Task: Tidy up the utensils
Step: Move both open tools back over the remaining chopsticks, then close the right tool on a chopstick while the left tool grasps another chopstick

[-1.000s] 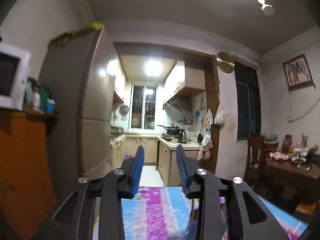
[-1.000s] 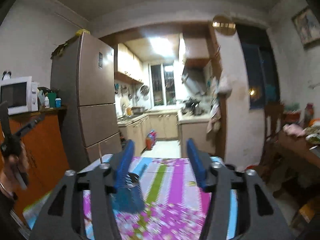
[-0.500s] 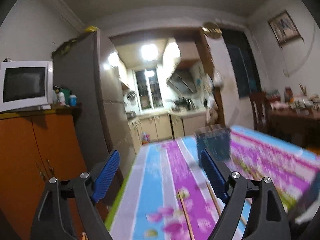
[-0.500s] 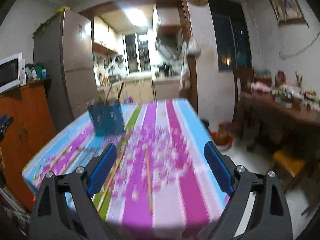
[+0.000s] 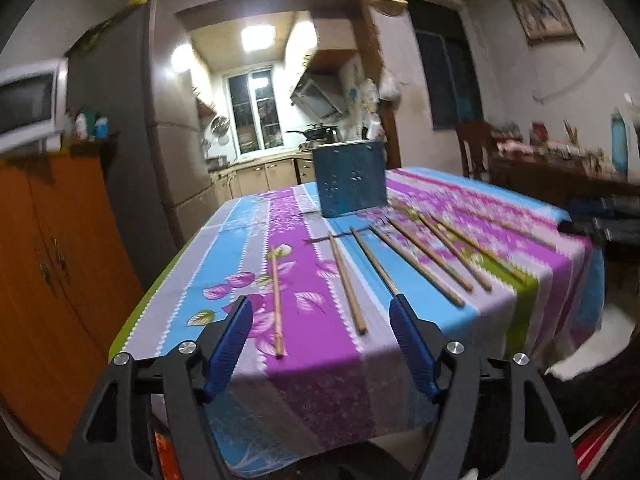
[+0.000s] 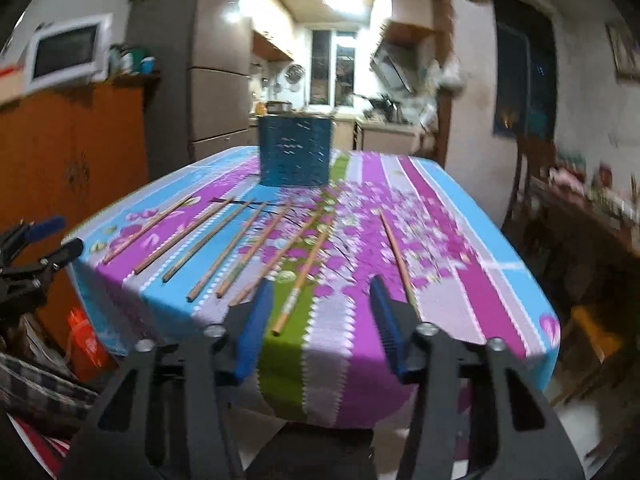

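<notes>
The chopsticks (image 6: 298, 286) lie fanned across the tablecloth (image 6: 460, 280) in front of the blue perforated utensil holder (image 6: 295, 150), likely awaiting pickup one by one. Nearer than the holder, the right gripper (image 6: 320, 308) is closing on nothing. The left gripper (image 5: 320, 332), also empty, narrows too.

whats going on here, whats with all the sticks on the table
A person with a gripper in each hand is about to tidy up wooden chopsticks laid out in a loose row on a striped floral tablecloth. A blue perforated holder stands upright behind them. The left gripper and the right gripper both hang at the near table edge, jaws closing, nothing between them. No chopstick is picked up yet.
</notes>
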Motion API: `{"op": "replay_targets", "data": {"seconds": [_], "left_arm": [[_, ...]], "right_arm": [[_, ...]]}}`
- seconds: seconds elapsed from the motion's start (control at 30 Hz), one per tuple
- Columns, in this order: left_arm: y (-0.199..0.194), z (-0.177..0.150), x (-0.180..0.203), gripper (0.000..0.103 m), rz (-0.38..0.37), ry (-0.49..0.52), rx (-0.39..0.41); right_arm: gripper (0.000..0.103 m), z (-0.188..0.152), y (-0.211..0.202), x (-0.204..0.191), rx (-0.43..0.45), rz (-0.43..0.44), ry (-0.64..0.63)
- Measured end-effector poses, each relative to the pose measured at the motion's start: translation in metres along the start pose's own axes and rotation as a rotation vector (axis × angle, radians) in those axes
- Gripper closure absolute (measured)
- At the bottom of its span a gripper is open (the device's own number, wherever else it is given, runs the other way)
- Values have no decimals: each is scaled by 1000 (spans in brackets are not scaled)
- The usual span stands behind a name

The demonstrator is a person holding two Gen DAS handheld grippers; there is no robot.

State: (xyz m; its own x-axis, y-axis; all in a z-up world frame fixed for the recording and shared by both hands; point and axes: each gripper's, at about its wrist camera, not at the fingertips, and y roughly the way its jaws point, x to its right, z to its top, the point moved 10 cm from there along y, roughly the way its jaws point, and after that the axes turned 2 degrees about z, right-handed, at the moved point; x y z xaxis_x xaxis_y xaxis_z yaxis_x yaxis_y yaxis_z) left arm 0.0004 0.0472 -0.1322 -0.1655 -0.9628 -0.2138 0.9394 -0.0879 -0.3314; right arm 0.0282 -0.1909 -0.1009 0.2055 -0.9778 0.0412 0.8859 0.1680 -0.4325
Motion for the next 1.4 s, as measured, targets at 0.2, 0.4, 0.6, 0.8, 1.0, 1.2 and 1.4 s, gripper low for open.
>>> {"op": "replay_targets", "data": {"seconds": [0.2, 0.4, 0.6, 0.8, 1.0, 1.2, 1.4], "left_arm": [[16, -4, 10, 40, -40, 8, -26], [35, -18, 9, 60, -42, 2, -71], [50, -23, 12, 66, -63, 1, -91], [63, -28, 2, 66, -45, -40, -121], [72, -30, -1, 66, -88, -116, -158], [70, -28, 10, 66, -78, -46, -137], [76, -31, 18, 66, -76, -32, -135]], "right_arm": [[87, 5, 16, -17, -28, 52, -8], [89, 1, 40, -24, -78, 113, 38], [89, -13, 53, -35, -128, 135, 30], [89, -22, 50, -31, -142, 105, 45], [89, -21, 57, -48, -144, 164, 31], [88, -26, 72, -56, -185, 198, 59], [84, -25, 77, -60, -179, 185, 49]]}}
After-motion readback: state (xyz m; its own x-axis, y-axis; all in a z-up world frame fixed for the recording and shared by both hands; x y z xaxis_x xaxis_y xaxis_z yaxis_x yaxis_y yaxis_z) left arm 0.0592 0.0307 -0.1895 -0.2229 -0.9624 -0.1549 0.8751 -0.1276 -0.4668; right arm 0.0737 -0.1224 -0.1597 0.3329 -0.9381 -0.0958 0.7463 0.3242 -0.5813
